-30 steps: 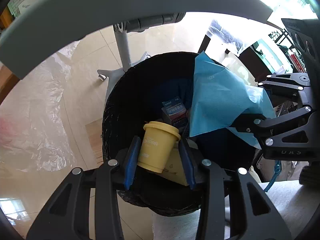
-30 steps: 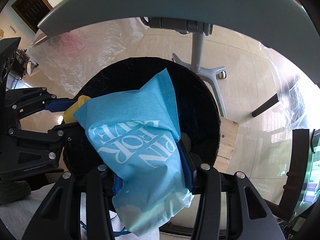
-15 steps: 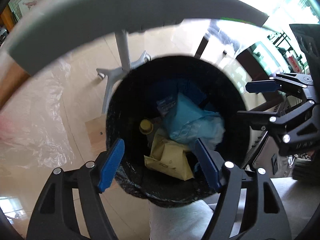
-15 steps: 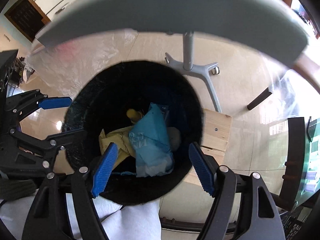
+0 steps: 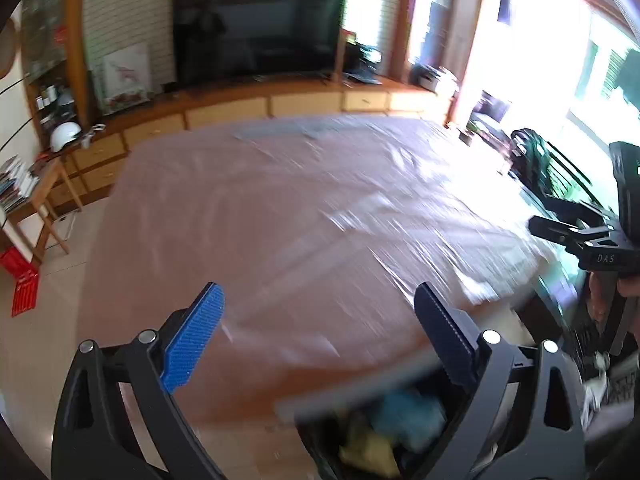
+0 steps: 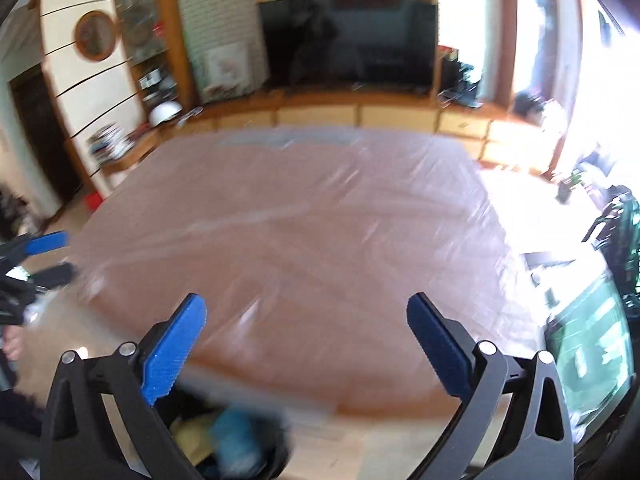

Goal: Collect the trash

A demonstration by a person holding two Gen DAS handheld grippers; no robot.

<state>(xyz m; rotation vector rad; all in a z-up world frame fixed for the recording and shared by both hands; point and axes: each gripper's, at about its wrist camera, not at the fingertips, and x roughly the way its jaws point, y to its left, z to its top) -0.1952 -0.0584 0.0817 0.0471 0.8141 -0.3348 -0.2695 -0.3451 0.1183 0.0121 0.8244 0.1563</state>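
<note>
Trash (image 5: 400, 428) now lies in the black bin (image 5: 320, 440) below; left gripper (image 5: 320, 332) and right gripper (image 6: 306, 336), having just been opening, gape empty, raised toward the plastic-covered table (image 5: 300, 220).

The only readable lettering is "DAS", in pale capitals on the black body of the right gripper (image 5: 568, 216), which shows in the left wrist view far off to the right of the left jaws. Everything else is too blurred to read.
</note>
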